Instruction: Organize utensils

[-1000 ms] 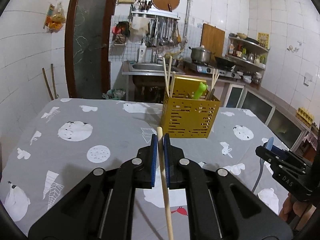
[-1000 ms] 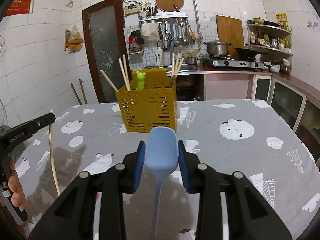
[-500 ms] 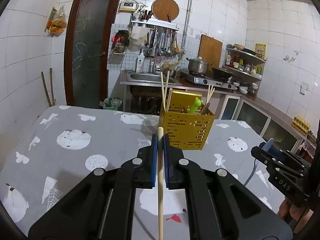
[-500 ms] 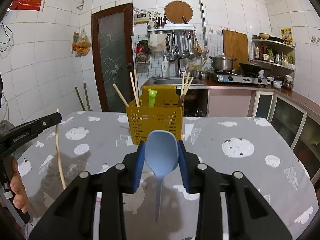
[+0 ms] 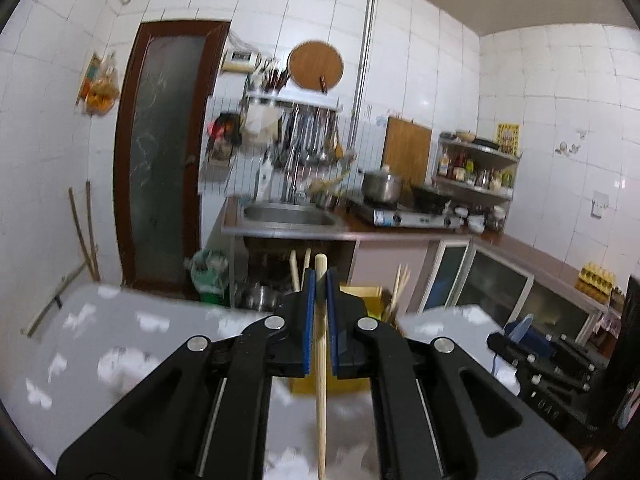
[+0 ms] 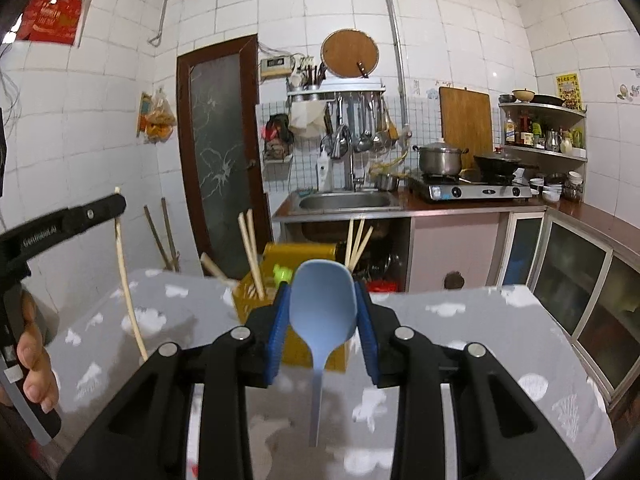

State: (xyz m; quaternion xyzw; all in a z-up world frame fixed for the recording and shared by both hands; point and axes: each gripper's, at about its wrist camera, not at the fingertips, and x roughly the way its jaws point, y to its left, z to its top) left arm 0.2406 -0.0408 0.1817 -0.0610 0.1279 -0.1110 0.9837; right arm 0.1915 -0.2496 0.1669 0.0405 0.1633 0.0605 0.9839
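My left gripper [image 5: 320, 280] is shut on a wooden chopstick [image 5: 321, 380] that hangs down between its fingers; it shows from the side in the right wrist view [image 6: 128, 280]. My right gripper [image 6: 322, 292] is shut on the bowl of a light blue spoon [image 6: 322, 304], handle hanging down. The yellow perforated utensil holder [image 6: 296, 344] stands on the table behind the spoon, holding several chopsticks [image 6: 250, 252] and a green-topped utensil [image 6: 282, 272]. In the left wrist view the holder [image 5: 362, 292] is mostly hidden behind my fingers.
The table [image 6: 480, 344] has a grey cloth with white prints. Behind it are a sink counter [image 6: 348, 204], a gas stove with a pot [image 6: 440, 160], and cabinets along the right wall [image 6: 580, 280]. A brown door [image 6: 224, 152] stands at the back left.
Both grippers have risen and tilted upward with their utensils, so the holder sits lower in both views. The left wrist view is blurred by motion.
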